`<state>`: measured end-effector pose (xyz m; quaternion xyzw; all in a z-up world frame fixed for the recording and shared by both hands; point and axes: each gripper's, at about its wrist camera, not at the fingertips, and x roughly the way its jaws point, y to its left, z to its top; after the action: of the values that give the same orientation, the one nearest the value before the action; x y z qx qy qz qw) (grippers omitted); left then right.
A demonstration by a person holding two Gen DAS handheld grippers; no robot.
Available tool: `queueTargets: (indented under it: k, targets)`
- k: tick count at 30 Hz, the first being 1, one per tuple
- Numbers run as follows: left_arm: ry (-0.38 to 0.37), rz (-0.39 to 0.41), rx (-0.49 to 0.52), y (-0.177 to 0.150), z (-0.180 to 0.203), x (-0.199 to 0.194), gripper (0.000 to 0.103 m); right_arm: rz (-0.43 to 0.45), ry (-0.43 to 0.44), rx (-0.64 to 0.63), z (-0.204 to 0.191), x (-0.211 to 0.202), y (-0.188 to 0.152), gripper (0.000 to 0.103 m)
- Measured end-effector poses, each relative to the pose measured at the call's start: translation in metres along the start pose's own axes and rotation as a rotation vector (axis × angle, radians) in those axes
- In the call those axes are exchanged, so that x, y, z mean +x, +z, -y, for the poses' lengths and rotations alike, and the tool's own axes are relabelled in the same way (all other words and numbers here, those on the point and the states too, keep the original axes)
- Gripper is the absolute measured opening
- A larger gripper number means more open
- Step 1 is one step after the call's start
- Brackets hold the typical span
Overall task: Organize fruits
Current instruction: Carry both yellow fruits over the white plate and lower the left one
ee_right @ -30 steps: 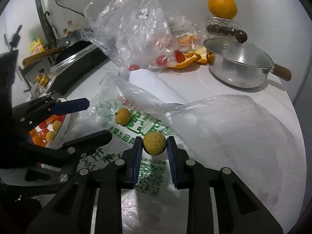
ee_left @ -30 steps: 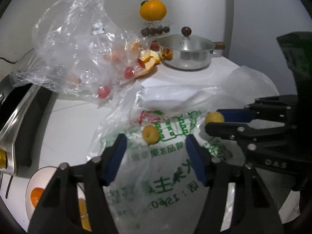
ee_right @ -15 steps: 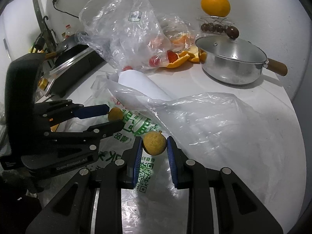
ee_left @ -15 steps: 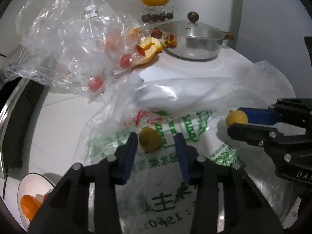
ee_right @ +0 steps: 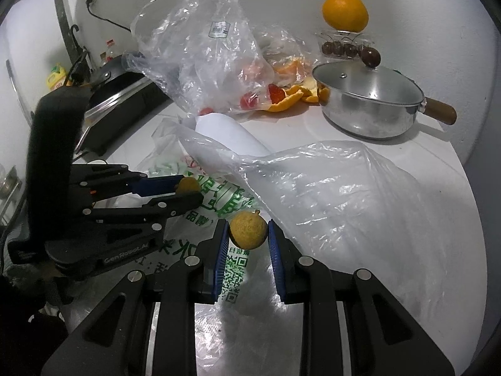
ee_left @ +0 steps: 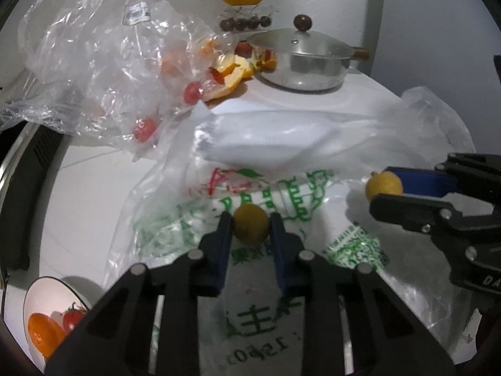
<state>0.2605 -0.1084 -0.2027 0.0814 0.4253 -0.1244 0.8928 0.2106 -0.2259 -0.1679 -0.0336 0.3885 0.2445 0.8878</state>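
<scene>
We have the left gripper (ee_left: 250,228) clamped on one small yellow fruit (ee_left: 250,224) and the right gripper (ee_right: 247,235) on another (ee_right: 247,230); the bowl (ee_left: 40,288) below-left holds few; bagged fruits ahead remain.

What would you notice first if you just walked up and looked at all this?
Two black grippers each pinch a small yellow fruit over a printed plastic bag: the left gripper holds one, the right gripper another. Behind them, a big orange perches on a clear box by the wall, above a shiny lidded pot. Orange peel lies beside a crumpled clear bag with small red fruits inside.
</scene>
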Motion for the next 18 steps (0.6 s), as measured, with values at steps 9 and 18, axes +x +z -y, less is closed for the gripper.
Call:
queueTargets:
  k: [9, 18]
  targets:
    - [-0.030, 0.051, 0.020, -0.007, 0.010, -0.035, 0.025, 0.015, -0.007, -0.015, -0.018, -0.012, -0.002, 0.027]
    - [-0.039, 0.100, 0.015, -0.020, 0.004, -0.073, 0.025, 0.035, -0.019, -0.041, -0.044, -0.030, -0.004, 0.027]
